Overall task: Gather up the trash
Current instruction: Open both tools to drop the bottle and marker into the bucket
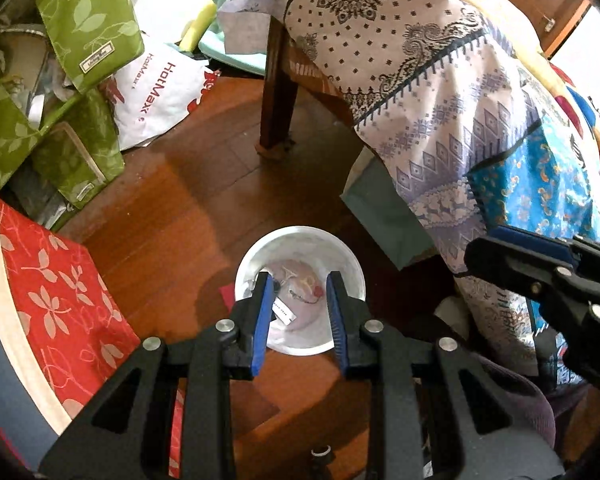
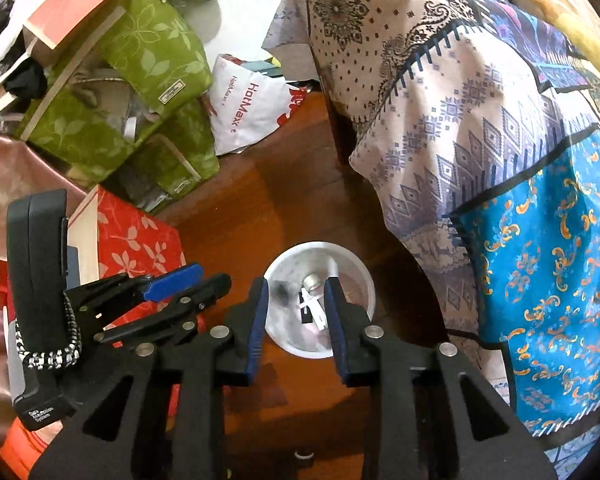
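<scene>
Hovering open and empty, both tongs, left (image 1: 300,312) and right (image 2: 296,312), frame the white trash bucket (image 1: 300,236) below.

Both views: I see daylight blown out at top centre and, in left wrist view, the upper right. Floor (image 1: 204,200) mid-frame shows soft glare and shadow patches. Heavy fisheye bending w/ black vignette at corners. Centre sharp, edges slightly soft.

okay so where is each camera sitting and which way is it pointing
Left wrist: on the left hand-held gripper, looking down along its open fingers at the white bin on the wood floor; the right hand-held gripper shows at right.
Right wrist: on the right hand-held gripper, looking down at the bin; the left hand-held gripper shows at left.
Shared: bin, HotMax bag, patterned cloth.
</scene>
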Motion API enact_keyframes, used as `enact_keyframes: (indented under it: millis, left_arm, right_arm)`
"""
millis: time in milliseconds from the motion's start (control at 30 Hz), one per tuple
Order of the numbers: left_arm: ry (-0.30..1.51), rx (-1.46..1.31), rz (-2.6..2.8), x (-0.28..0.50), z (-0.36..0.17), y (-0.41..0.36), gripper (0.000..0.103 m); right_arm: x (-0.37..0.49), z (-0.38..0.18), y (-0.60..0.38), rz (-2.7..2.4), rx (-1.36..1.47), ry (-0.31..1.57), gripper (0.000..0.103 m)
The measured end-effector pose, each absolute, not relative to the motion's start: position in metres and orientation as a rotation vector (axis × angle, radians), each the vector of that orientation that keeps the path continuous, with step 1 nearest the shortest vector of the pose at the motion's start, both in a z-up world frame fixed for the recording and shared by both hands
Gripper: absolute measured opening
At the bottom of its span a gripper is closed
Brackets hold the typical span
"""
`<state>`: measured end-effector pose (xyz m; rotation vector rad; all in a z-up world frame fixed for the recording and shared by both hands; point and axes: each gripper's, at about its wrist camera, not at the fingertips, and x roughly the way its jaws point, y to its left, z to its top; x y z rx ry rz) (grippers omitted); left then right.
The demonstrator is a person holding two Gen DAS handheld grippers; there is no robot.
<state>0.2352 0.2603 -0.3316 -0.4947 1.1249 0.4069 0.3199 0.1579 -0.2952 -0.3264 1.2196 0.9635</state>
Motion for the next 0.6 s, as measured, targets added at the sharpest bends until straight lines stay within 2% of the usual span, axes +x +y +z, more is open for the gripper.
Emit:
enact_keyframes:
  millis: [233, 600]
  left_arm:
    - [1.088, -0.447, 0.396, 0.225, -0.301, 0.244, 0.027]
    - [0.949, -0.361, 0.371, 0.219, -0.219, 0.198, 0.028]
  right_arm:
    - [0.315, -0.277, 0.141, 0.956, -0.335, 1.175, 0.026]
    - [0.310, -0.216, 0.082, 0.920, -0.263, 1.034, 0.026]
